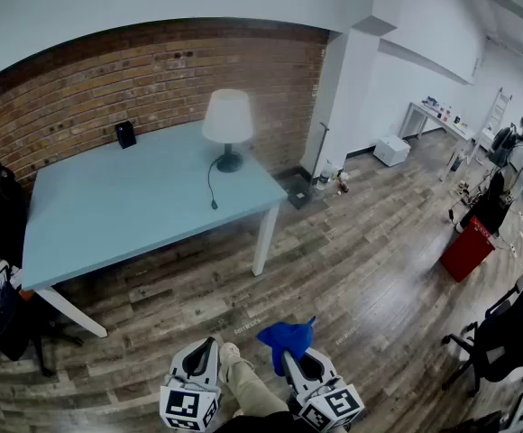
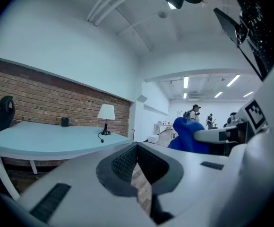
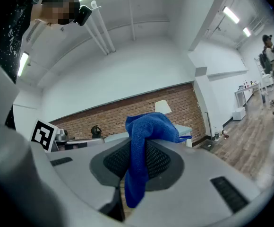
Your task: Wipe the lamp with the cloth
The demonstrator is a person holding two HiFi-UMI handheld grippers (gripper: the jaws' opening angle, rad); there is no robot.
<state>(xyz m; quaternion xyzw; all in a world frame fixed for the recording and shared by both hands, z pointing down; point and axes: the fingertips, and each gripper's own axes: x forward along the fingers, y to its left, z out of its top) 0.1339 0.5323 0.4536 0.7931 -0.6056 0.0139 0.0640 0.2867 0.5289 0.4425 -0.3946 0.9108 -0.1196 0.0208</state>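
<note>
A white-shaded lamp (image 1: 227, 126) with a dark base stands near the right end of a pale blue table (image 1: 108, 206), its cord trailing forward. It also shows as the small lamp (image 2: 106, 118) in the left gripper view and the lamp (image 3: 163, 107) in the right gripper view. My right gripper (image 1: 290, 361) is shut on a blue cloth (image 1: 288, 336), which drapes between its jaws as the cloth (image 3: 141, 155). My left gripper (image 1: 209, 354) is shut with nothing in it, its jaws (image 2: 137, 167) pressed together. Both are low, well short of the table.
A small black box (image 1: 125, 134) sits on the table's back edge by the brick wall. A black chair (image 1: 4, 278) stands at the table's left, another chair (image 1: 505, 341) at right. A red bin (image 1: 466, 249) and people are far right. My trouser leg (image 1: 248, 391) is between the grippers.
</note>
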